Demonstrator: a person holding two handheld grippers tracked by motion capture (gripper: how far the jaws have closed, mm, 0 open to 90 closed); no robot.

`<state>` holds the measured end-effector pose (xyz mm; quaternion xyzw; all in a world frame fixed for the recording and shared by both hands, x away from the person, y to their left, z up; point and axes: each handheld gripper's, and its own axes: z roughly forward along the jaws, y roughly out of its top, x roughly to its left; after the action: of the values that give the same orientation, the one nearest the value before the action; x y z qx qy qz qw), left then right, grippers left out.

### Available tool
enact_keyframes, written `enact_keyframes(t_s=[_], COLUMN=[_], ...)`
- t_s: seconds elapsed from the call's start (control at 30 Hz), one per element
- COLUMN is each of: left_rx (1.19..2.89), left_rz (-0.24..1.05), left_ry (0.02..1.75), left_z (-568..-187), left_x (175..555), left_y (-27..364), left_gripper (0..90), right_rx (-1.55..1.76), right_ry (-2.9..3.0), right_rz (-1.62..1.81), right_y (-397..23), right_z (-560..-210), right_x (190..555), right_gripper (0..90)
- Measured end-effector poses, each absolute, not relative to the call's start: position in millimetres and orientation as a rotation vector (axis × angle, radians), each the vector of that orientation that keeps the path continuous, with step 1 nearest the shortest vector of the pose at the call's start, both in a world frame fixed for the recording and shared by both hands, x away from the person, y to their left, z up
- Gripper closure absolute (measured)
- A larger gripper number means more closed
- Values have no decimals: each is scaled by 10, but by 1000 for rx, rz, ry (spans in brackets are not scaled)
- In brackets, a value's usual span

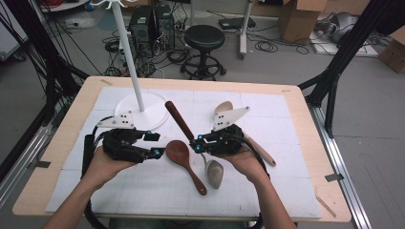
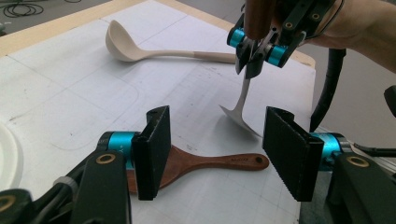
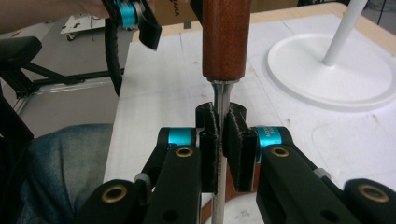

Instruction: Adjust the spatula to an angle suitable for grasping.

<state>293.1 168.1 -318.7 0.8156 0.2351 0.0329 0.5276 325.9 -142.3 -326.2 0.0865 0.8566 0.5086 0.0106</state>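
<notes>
Cluttered lab floor behind; white mat on the table (image 1: 57, 157). Metal ladle (image 1: 213, 172) with wooden handle, pinched at its steel shaft by right gripper (image 1: 197, 144) fingers, bowl down near mat, handle angled up-left, likely for hanging on the white stand (image 1: 138, 102). Left gripper (image 1: 160, 144) fingers spread, empty, over wooden spoon (image 1: 184, 160). Both palms upturned.

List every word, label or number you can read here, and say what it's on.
"AKA": end of a longer word on a cardboard box behind the table, the rest cut off.
Stamp on the wooden spoon handle: too small to read.
Lettering on the cyan sleeves of the right gripper: too blurred to read.
Nothing else carries legible text.
</notes>
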Motion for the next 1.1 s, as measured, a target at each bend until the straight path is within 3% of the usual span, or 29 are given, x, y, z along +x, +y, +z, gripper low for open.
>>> enact_keyframes(t_s=[0.43, 1.1], left_rx=[1924, 1878], left_rz=[84, 135], left_ry=[536, 549], left_z=[-3047, -2761], left_x=[2926, 2938], left_y=[1686, 1708], left_gripper=[425, 432], right_rx=[255, 294], right_ry=[2633, 2630], right_rz=[1663, 1735], right_y=[-1287, -866], right_z=[-3082, -3181], right_x=[3253, 3232], right_gripper=[849, 848])
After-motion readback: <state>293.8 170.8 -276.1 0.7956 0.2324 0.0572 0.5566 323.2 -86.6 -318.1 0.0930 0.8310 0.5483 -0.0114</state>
